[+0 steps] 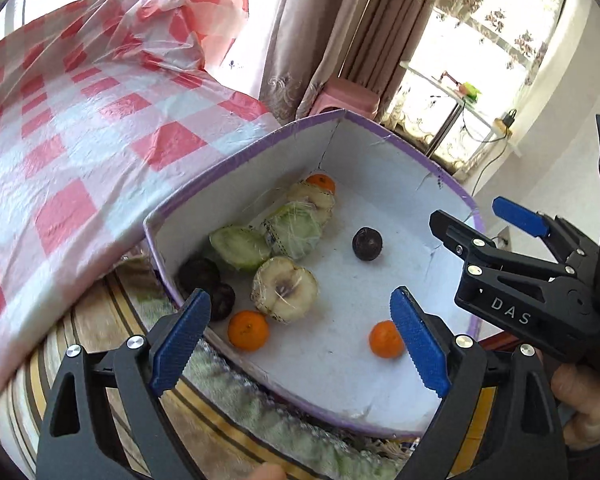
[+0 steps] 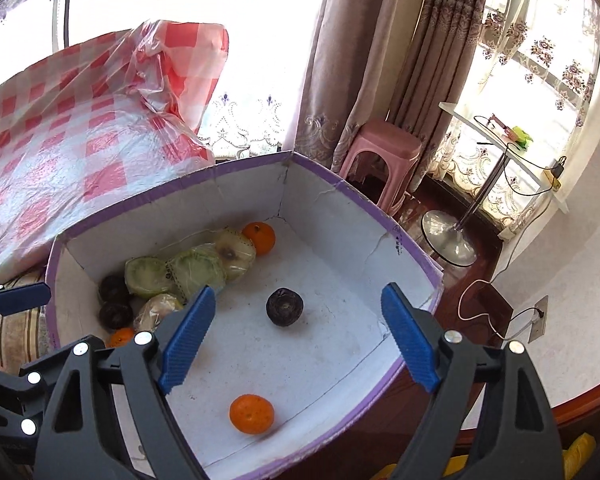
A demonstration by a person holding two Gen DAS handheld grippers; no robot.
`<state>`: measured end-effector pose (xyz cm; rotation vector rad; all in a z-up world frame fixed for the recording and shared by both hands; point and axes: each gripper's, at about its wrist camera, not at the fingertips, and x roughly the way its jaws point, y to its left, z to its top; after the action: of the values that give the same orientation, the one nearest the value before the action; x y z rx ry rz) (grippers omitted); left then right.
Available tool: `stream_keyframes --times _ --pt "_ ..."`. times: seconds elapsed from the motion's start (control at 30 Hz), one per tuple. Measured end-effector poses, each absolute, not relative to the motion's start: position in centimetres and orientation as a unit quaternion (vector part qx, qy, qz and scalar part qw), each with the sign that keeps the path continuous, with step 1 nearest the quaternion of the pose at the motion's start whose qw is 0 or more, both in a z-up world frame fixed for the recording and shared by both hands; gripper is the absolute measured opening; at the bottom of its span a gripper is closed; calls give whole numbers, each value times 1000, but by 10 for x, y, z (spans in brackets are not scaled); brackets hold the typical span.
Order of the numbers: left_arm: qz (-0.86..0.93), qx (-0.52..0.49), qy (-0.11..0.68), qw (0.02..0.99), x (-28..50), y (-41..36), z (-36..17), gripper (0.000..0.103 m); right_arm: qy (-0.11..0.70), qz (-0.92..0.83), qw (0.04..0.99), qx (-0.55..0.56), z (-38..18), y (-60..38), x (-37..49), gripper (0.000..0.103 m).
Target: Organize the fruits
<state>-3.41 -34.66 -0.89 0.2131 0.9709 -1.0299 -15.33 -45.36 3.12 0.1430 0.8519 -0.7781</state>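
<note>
My right gripper, fingers spread, hovers over the dark plum; my left gripper is spread too, near tangerine at its right finger; only the right view shows the pink stool.

Home room: floral curtains, pink stool, checked tablecloth.

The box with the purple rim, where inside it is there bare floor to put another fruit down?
The box floor is bare along the right wall, from the far corner forward, and between the lone dark fruit and the near orange. The left wall is crowded: wrapped green fruits, dark fruits, oranges. Both grippers are empty.
</note>
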Motion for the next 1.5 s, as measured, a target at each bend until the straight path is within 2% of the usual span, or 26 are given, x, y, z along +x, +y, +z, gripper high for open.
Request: stream_keyframes --times 0.1,0.17,0.2,0.37,1.5 --pt "-477 76 441 757 -47 -332 -10 88 395 -378 834 73 33 -431 -170 85" --pt "-486 73 426 760 -55 -327 -7 89 389 -390 831 78 31 -420 -180 90" --pt "-485 76 419 764 -58 -325 -6 99 385 -401 828 80 29 -417 -185 90" --pt "-492 74 399 770 -62 -319 -3 98 379 -414 822 96 24 -424 -192 90" --pt "-469 94 396 784 -57 -323 -5 98 382 -423 814 109 17 -434 -190 91"
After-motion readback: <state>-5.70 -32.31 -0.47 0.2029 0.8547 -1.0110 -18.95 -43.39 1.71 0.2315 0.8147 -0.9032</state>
